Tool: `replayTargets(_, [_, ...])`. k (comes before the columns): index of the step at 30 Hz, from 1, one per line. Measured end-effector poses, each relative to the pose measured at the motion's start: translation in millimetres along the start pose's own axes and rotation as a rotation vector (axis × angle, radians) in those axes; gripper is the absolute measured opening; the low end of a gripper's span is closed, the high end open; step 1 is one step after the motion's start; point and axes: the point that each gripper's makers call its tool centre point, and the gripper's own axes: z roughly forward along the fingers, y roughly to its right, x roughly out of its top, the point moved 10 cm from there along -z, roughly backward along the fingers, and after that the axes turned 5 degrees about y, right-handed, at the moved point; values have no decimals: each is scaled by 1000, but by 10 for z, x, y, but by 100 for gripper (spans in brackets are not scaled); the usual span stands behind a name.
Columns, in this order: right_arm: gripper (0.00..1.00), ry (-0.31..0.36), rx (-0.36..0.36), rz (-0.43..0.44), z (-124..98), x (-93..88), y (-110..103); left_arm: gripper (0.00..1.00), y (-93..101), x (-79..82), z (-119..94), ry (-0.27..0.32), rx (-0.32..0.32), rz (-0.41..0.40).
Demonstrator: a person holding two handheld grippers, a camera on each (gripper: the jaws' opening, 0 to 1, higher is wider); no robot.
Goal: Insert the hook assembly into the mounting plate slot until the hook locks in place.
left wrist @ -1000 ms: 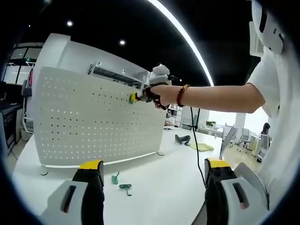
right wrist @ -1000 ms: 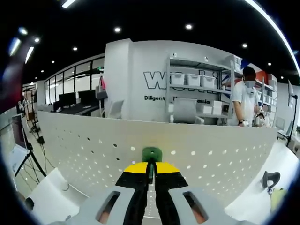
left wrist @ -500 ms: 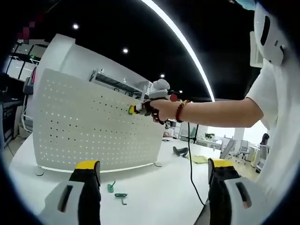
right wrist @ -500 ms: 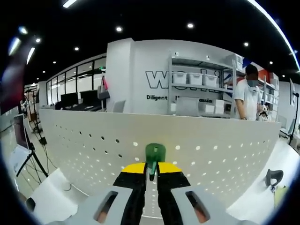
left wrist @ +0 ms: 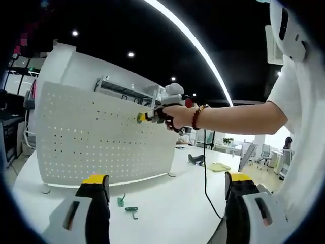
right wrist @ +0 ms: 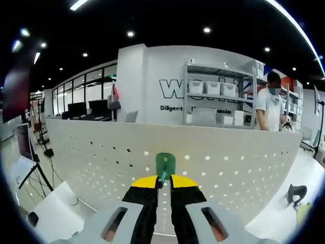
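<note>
**Green hook up at the pegboard**

Left gripper (left wrist: 165, 195) hanging low over the bench (left wrist: 172, 203), jaws wide apart, nothing in them — two spare green hooks (left wrist: 127, 204) lying below the white pegboard (left wrist: 96, 134). Right gripper (right wrist: 163, 184) clamped on a green hook (right wrist: 165, 163), right up at the board's top row — can't tell if touching.

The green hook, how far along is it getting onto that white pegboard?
Picked up: the right gripper is shut on the green hook, held up near the top of the white pegboard. In hand: lining it up with the holes. Whether it is seated cannot be told. Left: locking it in. Two more green hooks lie on the table; the left gripper is open.
</note>
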Motion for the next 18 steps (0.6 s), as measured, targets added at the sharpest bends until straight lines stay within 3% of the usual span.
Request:
replayTargets(2, [7, 2, 3, -1, -36, -9, -6, 100, -3, 30, -16, 66, -7, 37])
replayTargets(6, [6, 12, 6, -1, -106, -37, -12, 100, 17, -13, -31, 19, 1, 73])
replayTargets(9, [7, 13, 23, 5, -157, -77, -31, 100, 22, -29, -29, 25, -7, 70])
replayTargets(12, [6, 14, 28, 2, -219, -129, -41, 100, 46, -29, -26, 81, -19, 76])
replayTargets(15, [6, 13, 44, 8, -266, -187, -47, 100, 79, -21, -15, 97, -19, 118])
replayTargets(18, [6, 1, 63, 5, -300, -262, -51, 100, 66, -44, -4, 66, -12, 117])
